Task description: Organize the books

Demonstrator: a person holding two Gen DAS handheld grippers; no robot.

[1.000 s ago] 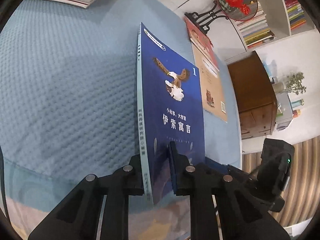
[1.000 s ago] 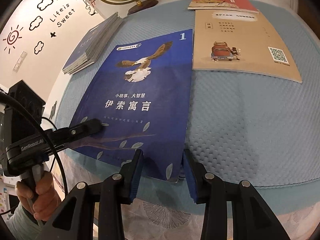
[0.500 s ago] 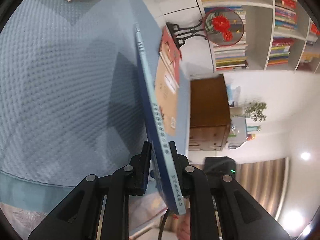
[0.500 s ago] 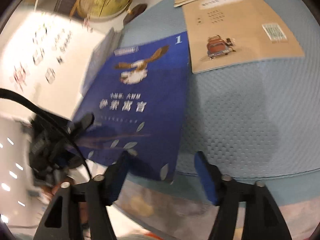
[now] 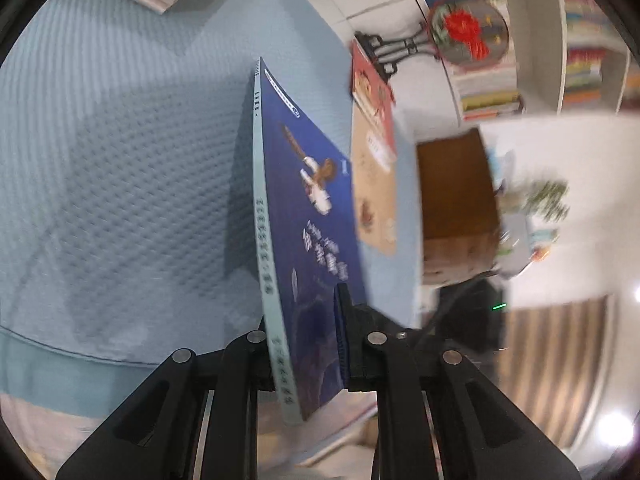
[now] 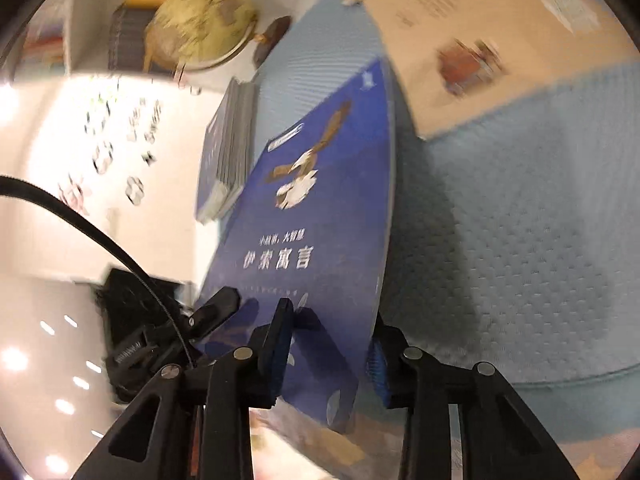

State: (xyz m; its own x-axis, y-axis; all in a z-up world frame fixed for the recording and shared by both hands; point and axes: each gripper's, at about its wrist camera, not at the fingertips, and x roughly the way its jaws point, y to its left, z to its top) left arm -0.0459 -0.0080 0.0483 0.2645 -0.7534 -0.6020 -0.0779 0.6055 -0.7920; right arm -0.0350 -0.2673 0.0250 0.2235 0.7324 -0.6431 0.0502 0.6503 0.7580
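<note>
The blue book (image 5: 316, 240) is pinched near its lower edge by the left tool (image 5: 304, 344) and held tilted up off the counter (image 5: 120, 184). In the right wrist view the right tool (image 6: 328, 344) is spread around the book's (image 6: 316, 240) lower corner; pad contact cannot be told. Farther off lie a tan book (image 6: 480, 40) and a stack (image 6: 228, 148); a globe (image 6: 200, 28) stands beyond.

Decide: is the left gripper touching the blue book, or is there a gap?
Touching. The left wrist view shows the left gripper closed on the blue book, its pads pressing the cover and spine edge.
</note>
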